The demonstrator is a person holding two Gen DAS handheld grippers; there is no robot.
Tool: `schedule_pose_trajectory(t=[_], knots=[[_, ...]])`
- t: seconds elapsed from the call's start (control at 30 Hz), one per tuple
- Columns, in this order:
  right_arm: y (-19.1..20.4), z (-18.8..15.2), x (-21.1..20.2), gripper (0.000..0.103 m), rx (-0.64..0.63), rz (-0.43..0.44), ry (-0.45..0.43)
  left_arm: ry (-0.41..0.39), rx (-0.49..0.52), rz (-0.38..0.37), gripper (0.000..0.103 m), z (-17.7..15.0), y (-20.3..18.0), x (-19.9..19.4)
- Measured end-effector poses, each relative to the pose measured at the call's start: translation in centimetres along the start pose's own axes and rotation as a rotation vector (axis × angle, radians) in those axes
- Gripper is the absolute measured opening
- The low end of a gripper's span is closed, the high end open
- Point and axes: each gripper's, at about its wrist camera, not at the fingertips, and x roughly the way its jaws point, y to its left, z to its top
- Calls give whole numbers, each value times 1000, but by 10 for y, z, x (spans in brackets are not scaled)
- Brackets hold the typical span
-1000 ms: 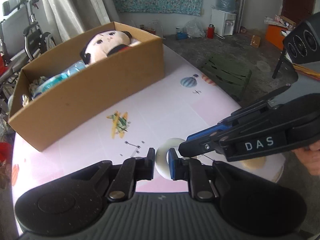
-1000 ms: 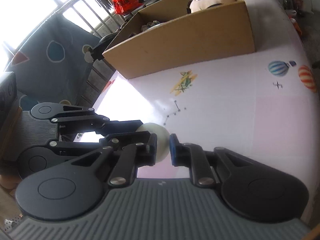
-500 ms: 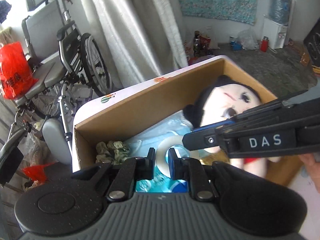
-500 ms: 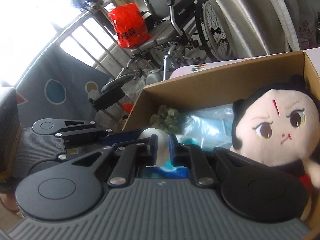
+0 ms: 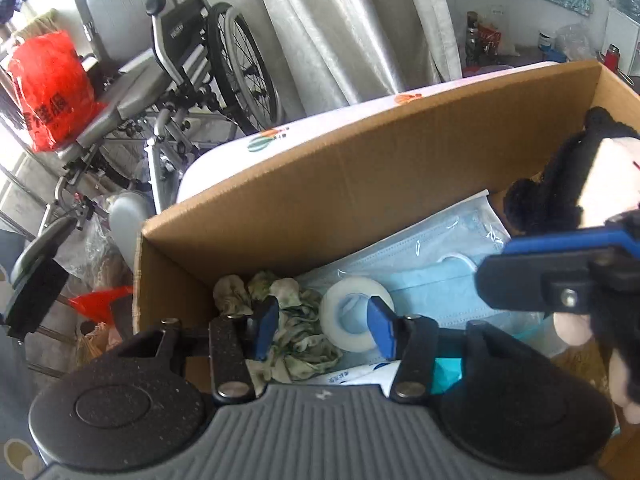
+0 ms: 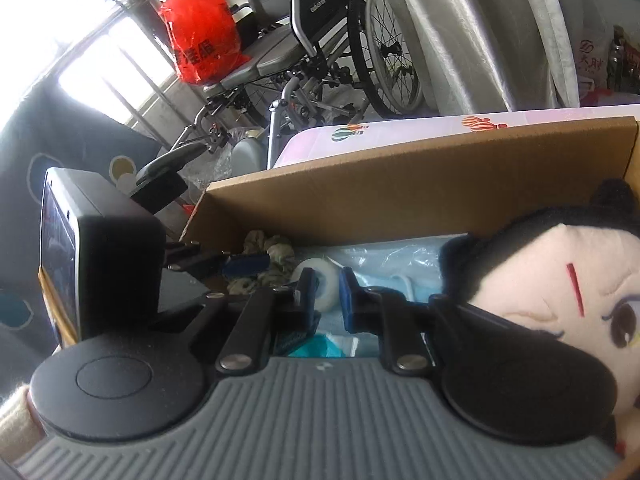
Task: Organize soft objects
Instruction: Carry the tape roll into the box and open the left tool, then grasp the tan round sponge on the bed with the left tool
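Note:
A white tape roll [image 5: 344,336] lies in the cardboard box [image 5: 360,168] on a pack of blue face masks [image 5: 432,260], beside a crumpled greenish cloth [image 5: 300,340]. My left gripper [image 5: 324,330] hangs just over the roll with its jaws opening; the blue pads stand clear of it on both sides. My right gripper [image 6: 328,294] hovers over the same corner, all but shut, with nothing in the thin gap; the roll [image 6: 326,280] shows beyond it. A plush doll [image 6: 540,280] with black hair fills the box's right part.
The box [image 6: 400,196] stands on a pale table [image 5: 280,136] printed with balloons. Past the table's end are a wheelchair [image 5: 180,60], a red bag [image 5: 48,88] and a grey curtain [image 5: 360,20]. The right gripper's tip [image 5: 492,276] crosses the left wrist view.
Both grippers went from above the table to inside the box. The left gripper's jaws have spread and the roll that it carried now lies on the mask pack.

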Motion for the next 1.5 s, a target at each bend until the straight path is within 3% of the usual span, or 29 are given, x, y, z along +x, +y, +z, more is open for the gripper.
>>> schedule_pose_trajectory(t=[0.07, 0.17, 0.23, 0.3, 0.37, 0.4, 0.53, 0.57, 0.7, 0.9, 1.1, 1.2, 1.33, 1.47, 1.5], knots=[[-2, -11, -34, 13, 7, 55, -13, -42, 5, 38, 50, -6, -2, -18], [-5, -42, -120, 13, -67, 93, -84, -87, -27, 66, 48, -21, -1, -63], [-11, -71, -180, 13, -105, 64, -138, -168, 26, 45, 49, -43, -9, -114], [-16, -109, -241, 13, -157, -56, -200, -247, 74, -11, 49, -74, -24, -163], [-25, -150, -284, 13, -190, -172, -256, -282, 98, -99, 49, -117, -52, -213], [-36, -170, -302, 13, -139, -189, -266, -285, 106, -160, 49, -137, -66, -230], [-85, -263, -347, 13, 145, -150, -319, -223, 163, -451, 46, -208, -153, -255], [-96, -288, -351, 13, 217, -155, -323, -206, 206, -509, 46, -226, -183, -253], [-139, -382, -349, 13, 480, -172, -274, -128, 289, -625, 46, -283, -265, -231], [-155, -458, -334, 13, 585, -70, -240, -70, 196, -696, 41, -317, -299, -203], [-158, -485, -309, 13, 631, 21, -182, -29, 104, -755, 35, -327, -293, -183], [-167, -493, -298, 10, 728, 48, -198, -41, 130, -751, 37, -331, -294, -183], [-171, -500, -289, 10, 752, 99, -222, -115, 251, -723, 49, -341, -304, -195], [-183, -505, -284, 9, 840, 160, -237, -125, 238, -727, 47, -342, -306, -199], [-182, -505, -283, 9, 843, 159, -239, -120, 219, -738, 39, -341, -304, -198]])
